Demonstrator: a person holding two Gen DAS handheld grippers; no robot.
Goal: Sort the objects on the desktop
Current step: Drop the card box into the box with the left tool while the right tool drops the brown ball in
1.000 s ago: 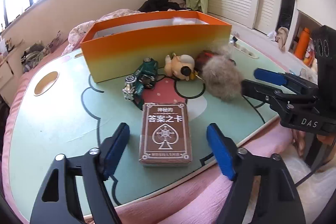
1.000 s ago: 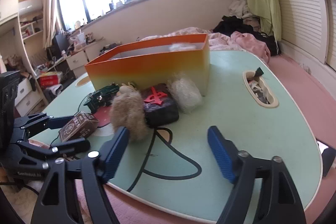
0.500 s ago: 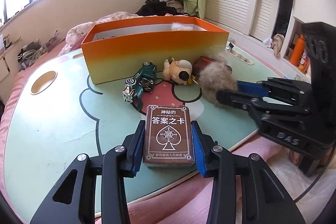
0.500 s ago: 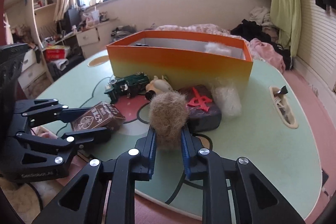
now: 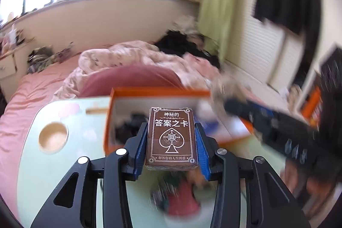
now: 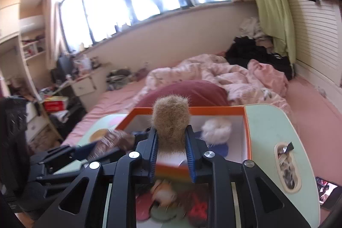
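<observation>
1. The left claw (image 5: 171,142) grips a brown card box (image 5: 171,138) by its long sides, both blue pads flat against it; its jaws are easing apart a little while the box sits between them.
2. The card box stands lifted off the counter (image 5: 64,164), printed face toward the camera, in front of the open orange box (image 5: 149,92).
3. The right claw (image 6: 172,149) clamps a tan fur ball (image 6: 171,116), which bulges above the pads; these jaws too are widening slightly with the ball squeezed between them.
4. The fur ball hangs above the near wall of the orange box (image 6: 246,136), raised clear of the counter (image 6: 269,131).
5. Inside the orange box lie a white fluffy ball (image 6: 215,127) and something blue beside it; dark items sit at the left end, too blurred to name.
6. In the right wrist view the left claw shows at the lower left, its card box a blur under glossy wrap.
7. Below the claws, blurred things rest on the counter, among them a small toy figure (image 6: 164,191) and a dark pouch with a red mark (image 6: 198,206).
8. Behind the counter is a bed with a pink crumpled quilt (image 6: 224,76).
</observation>
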